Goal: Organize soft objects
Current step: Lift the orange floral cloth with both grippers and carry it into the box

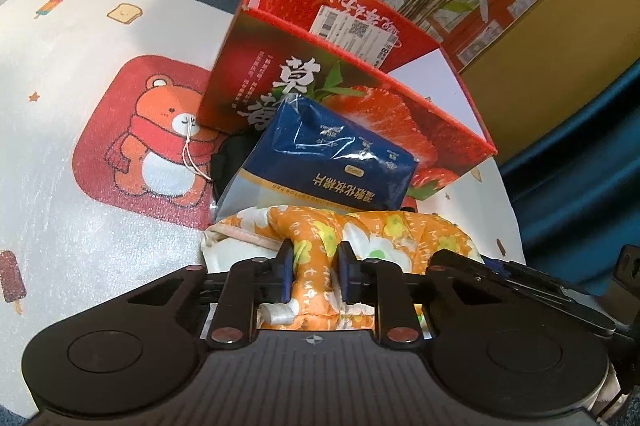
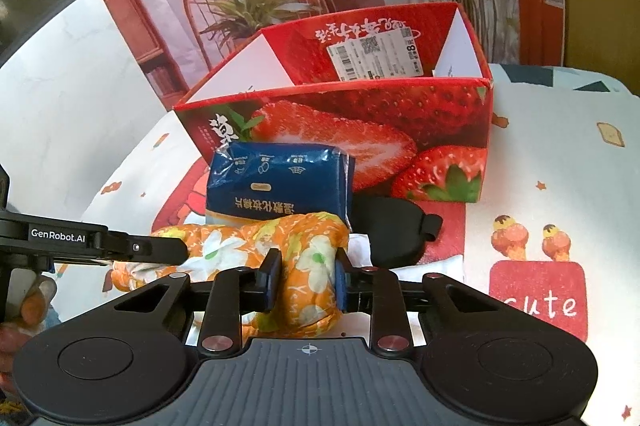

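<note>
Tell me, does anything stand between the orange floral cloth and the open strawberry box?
Yes. The blue cotton pad pack leans against the strawberry box front, directly between it and the orange floral cloth, which both hand-held grippers hold. A black eye mask lies beside it.

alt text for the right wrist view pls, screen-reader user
The right gripper is shut on a bunched orange floral cloth, which the left gripper also reaches from the left. Behind it lie a blue cotton pad pack, a black eye mask and an open strawberry box.
</note>
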Motion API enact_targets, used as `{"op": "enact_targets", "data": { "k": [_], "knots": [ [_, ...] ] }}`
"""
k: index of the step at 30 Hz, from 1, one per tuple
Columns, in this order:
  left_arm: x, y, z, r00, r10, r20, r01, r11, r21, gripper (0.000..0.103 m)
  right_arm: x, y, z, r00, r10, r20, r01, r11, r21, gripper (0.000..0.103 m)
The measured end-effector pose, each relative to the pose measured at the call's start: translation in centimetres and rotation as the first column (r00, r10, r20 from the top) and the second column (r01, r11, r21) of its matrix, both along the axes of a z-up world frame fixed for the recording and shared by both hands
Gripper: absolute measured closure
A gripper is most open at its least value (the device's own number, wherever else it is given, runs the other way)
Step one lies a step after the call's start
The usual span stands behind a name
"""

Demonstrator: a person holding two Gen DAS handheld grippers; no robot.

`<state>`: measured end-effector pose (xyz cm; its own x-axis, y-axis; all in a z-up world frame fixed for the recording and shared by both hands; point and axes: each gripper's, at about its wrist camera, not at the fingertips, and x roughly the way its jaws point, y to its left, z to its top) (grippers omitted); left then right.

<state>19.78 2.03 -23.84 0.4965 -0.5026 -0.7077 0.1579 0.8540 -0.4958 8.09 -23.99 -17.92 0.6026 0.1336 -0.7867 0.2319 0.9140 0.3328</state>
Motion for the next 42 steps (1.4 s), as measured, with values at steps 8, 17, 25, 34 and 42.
{"op": "enact_targets", "data": {
  "k": [8,17,25,34,42],
  "knots": [
    [-0.5,0.4,1.6,0.997,-0.017,0.071,0.017,1.000,0.008,0.083,0.1,0.3,1.1,0.998,0.041,0.047,-0.041,0.999,-0.005,0.081],
    [-0.5,0.2,4.5,0.980,-0.059,0.191,0.051,0.998,0.046,0.083,1.0,-0.4,3.3,0.990,0.096,0.107,-0.093,0.995,-0.029,0.082],
    [0.4,-0.5,8.2,0.942,-0.092,0.322,0.063,0.993,0.101,0.083,2.7,-1.1,6.5,0.973,0.134,0.190,-0.121,0.989,-0.080,0.082],
    [4.5,-2.9,11.0,0.899,-0.127,0.419,0.055,0.982,0.180,0.083,6.8,-2.7,8.7,0.953,0.178,0.246,-0.138,0.976,-0.168,0.083],
    [11.2,-4.7,10.8,0.893,-0.147,0.426,0.054,0.973,0.223,0.083,11.8,-4.8,7.7,0.954,0.193,0.228,-0.139,0.962,-0.233,0.084]
  ]
}}
